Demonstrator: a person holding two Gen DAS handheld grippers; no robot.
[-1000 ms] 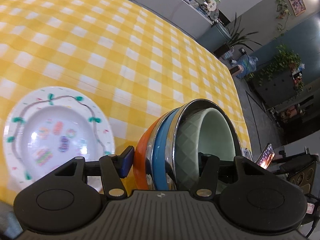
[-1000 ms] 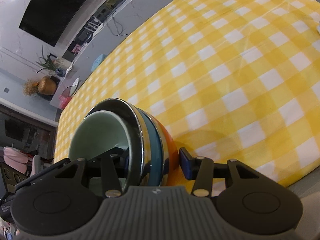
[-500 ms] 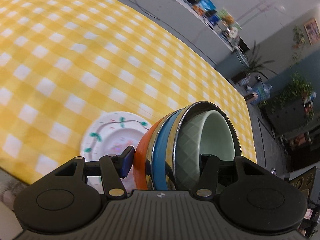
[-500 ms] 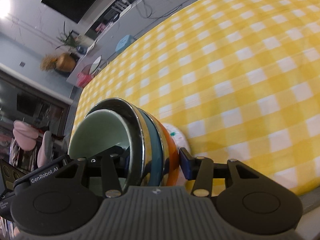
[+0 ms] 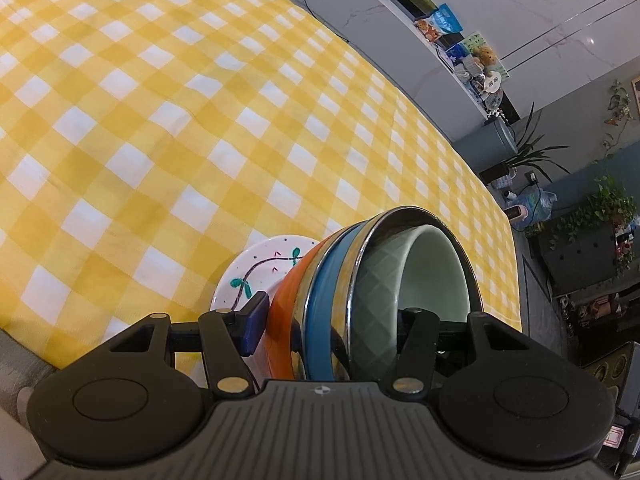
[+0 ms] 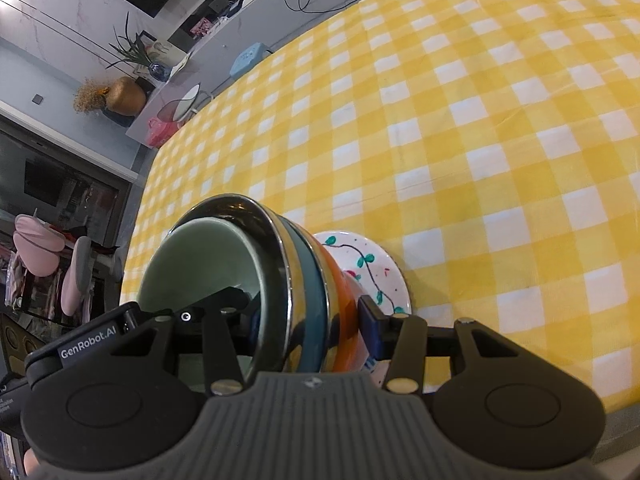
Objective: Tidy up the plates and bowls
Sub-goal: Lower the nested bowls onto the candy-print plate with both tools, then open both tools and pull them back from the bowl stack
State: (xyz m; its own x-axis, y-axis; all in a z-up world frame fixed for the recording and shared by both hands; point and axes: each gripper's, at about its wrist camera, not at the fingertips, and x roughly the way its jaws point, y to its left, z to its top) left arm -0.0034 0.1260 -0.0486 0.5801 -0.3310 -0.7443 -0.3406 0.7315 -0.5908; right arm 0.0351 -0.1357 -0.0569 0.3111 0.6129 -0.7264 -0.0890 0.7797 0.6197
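Note:
A nested stack of bowls (image 5: 324, 280), orange outermost, then blue, steel and a pale green bowl (image 5: 432, 272) inside, hangs tilted on its side over the yellow checked tablecloth (image 5: 200, 120). My left gripper (image 5: 336, 328) is shut on one side of the stack's wall. My right gripper (image 6: 304, 320) is shut on the opposite side of the same stack (image 6: 308, 264). A white plate (image 5: 256, 268) with a painted green vine lies on the cloth just behind and beneath the stack, partly hidden by it. The right wrist view shows that plate (image 6: 372, 268) too.
The table's near edge (image 5: 24, 356) runs close under both grippers. The left gripper's body (image 6: 88, 344) shows at the lower left of the right wrist view. A shelf with packets (image 5: 460, 48), potted plants (image 5: 600, 208) and room furniture stand beyond the table.
Both grippers carried the bowl stack sideways across the table. The white plate slid from the left of the left wrist view to behind the stack and came into the right wrist view.

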